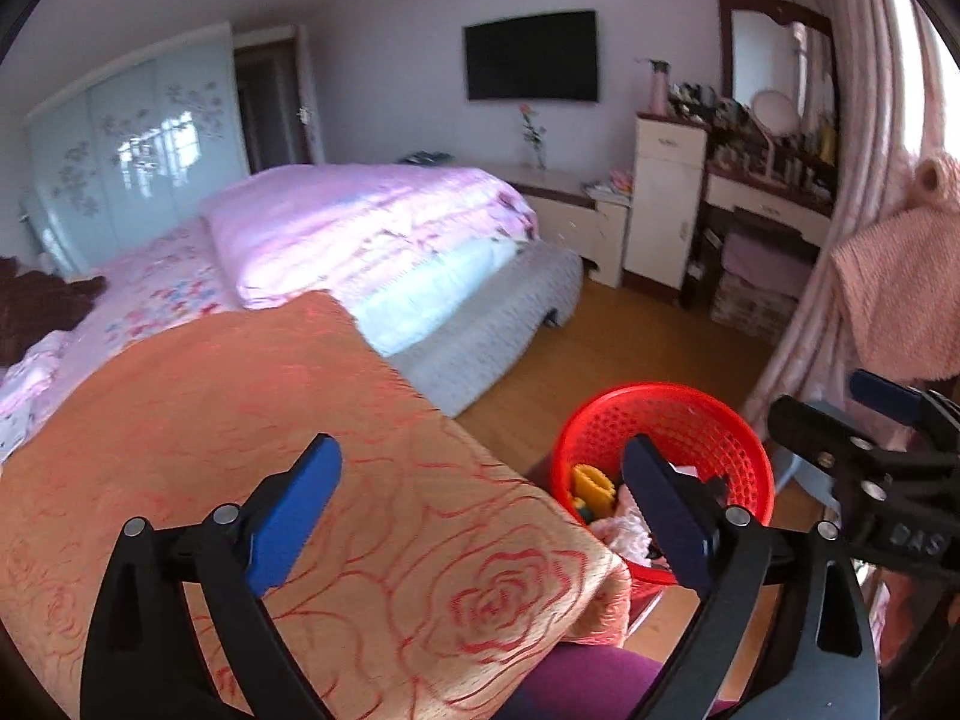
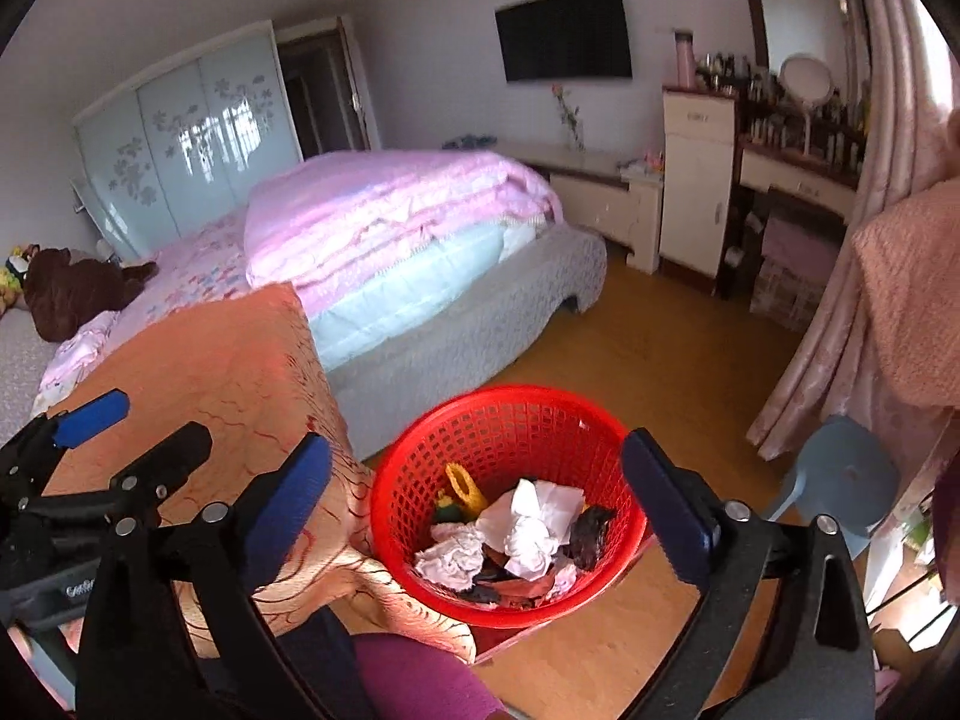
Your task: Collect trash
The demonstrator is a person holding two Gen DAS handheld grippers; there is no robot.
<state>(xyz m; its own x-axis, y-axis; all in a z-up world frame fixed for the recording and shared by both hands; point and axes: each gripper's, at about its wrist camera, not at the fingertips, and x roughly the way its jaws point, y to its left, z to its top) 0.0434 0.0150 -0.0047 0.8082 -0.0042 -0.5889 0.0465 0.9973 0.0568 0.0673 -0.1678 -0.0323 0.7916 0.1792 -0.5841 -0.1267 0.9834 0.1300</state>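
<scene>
A red mesh basket (image 2: 504, 420) stands on the wooden floor beside an orange rose-patterned cloth (image 1: 252, 420) covering a low surface. It holds crumpled white paper (image 2: 531, 519), dark scraps and a yellow item (image 2: 465, 486). It also shows in the left wrist view (image 1: 708, 420). My right gripper (image 2: 477, 501) is open and empty, hovering above the basket. My left gripper (image 1: 483, 510) is open and empty above the orange cloth's right edge, left of the basket. Each gripper shows in the other's view, the left (image 2: 90, 438) and the right (image 1: 840, 414).
A bed with a pink quilt (image 1: 360, 228) lies behind the cloth. A blue plastic stool (image 2: 840, 474) stands right of the basket by pink curtains (image 2: 840, 312). A dressing table (image 1: 774, 180), white cabinets and a wall TV (image 1: 531, 57) line the far wall.
</scene>
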